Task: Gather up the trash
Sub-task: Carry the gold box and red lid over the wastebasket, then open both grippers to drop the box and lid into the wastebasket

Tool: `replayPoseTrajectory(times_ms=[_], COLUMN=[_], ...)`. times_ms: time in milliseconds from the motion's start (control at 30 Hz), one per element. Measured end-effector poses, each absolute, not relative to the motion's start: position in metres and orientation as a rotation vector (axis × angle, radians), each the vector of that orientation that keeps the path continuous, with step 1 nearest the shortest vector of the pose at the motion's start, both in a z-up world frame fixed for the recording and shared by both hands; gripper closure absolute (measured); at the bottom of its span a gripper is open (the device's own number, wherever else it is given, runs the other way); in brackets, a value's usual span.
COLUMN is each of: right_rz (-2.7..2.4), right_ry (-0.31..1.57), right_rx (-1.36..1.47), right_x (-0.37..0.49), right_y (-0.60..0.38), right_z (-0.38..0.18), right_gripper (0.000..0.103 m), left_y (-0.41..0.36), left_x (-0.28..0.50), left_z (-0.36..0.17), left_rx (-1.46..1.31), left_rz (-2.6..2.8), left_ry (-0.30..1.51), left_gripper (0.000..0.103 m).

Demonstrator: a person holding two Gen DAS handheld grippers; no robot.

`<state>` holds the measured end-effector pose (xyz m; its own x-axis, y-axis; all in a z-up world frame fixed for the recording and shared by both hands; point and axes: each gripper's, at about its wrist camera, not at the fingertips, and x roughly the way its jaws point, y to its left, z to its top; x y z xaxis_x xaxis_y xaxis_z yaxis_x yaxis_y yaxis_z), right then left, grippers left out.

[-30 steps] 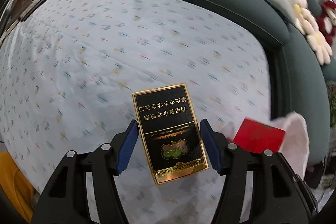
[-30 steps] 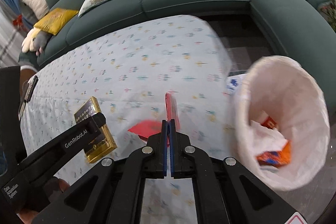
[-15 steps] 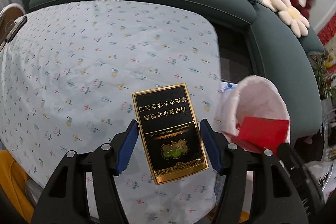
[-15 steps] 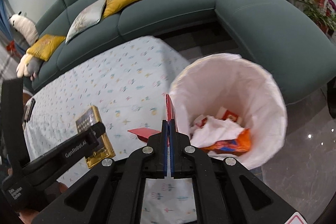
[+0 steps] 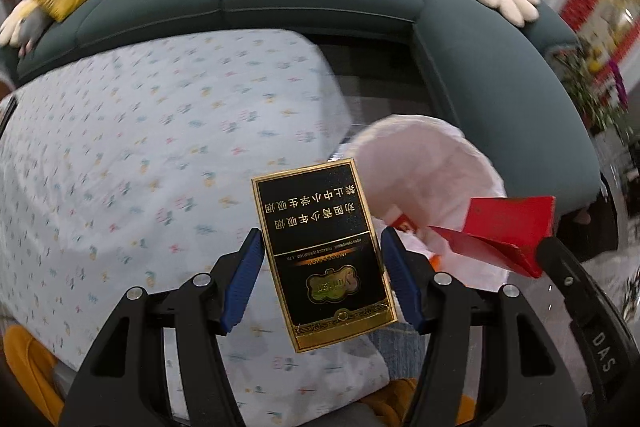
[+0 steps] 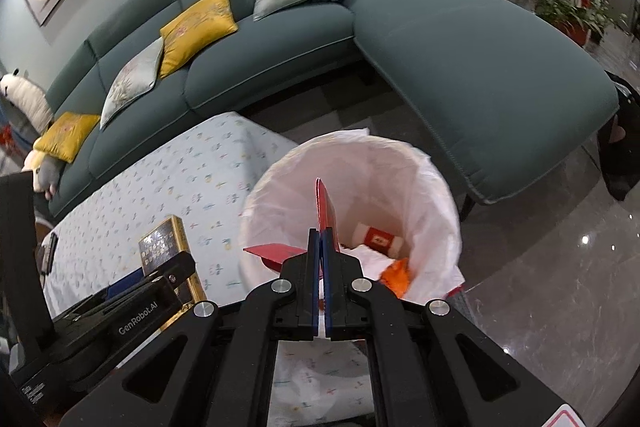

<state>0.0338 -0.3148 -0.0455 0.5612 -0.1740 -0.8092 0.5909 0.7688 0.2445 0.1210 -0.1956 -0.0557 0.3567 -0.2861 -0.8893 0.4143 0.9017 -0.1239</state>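
My left gripper (image 5: pixel 322 275) is shut on a black and gold cigarette box (image 5: pixel 324 255), held in the air over the table's edge, just left of the bin. The box also shows in the right wrist view (image 6: pixel 168 247). My right gripper (image 6: pixel 322 247) is shut on a red folded card (image 6: pixel 326 211) and holds it over the mouth of the white-lined trash bin (image 6: pixel 436 187). The card (image 5: pixel 508 227) and the bin (image 5: pixel 420 163) also show at the right of the left wrist view. Wrappers and white paper lie inside the bin.
A table with a floral white cloth (image 5: pixel 140 155) fills the left. A dark green curved sofa (image 6: pixel 460 43) with yellow and grey cushions and flower pillows wraps behind the table and bin. Glossy floor (image 6: pixel 560 247) lies to the right. Potted plants (image 6: pixel 568 7) stand at far right.
Both grippers have swung right from over the table toward the bin. The red card now hangs over the bin's opening, and the cigarette box has come close to its rim.
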Motion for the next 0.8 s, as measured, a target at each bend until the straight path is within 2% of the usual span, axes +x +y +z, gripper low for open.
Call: replayPoseTrajectory(times_ms=[333, 400, 733, 800], right_rz=[-0.529, -0.532, -0.488, -0.483], right_ry=[0.842, 0.842, 0.846, 0.847], right_rx=[0.578, 0.584, 0.58, 0.575], right_x=[0.01, 0.009, 0.029, 0.036], right_y=[-0.351, -0.355, -0.349, -0.345], right_z=[-0.049, -0.051, -0.055, -0.053], right_gripper=[0.101, 0.101, 0.101, 0.093], left_y=[-0.256, -0.258, -0.237, -0.231], left_x=[0.106, 0.108, 0.126, 0.128], left_z=[-0.059, -0.061, -0.062, -0.063], left_rx=[0.184, 0.174, 0.113, 0.113], left_rz=[-0.622, -0.631, -0.536, -0.516], left_ry=[1.144, 1.159, 1.145, 1.136], left_gripper=[0.044, 0.031, 0.027, 0.025])
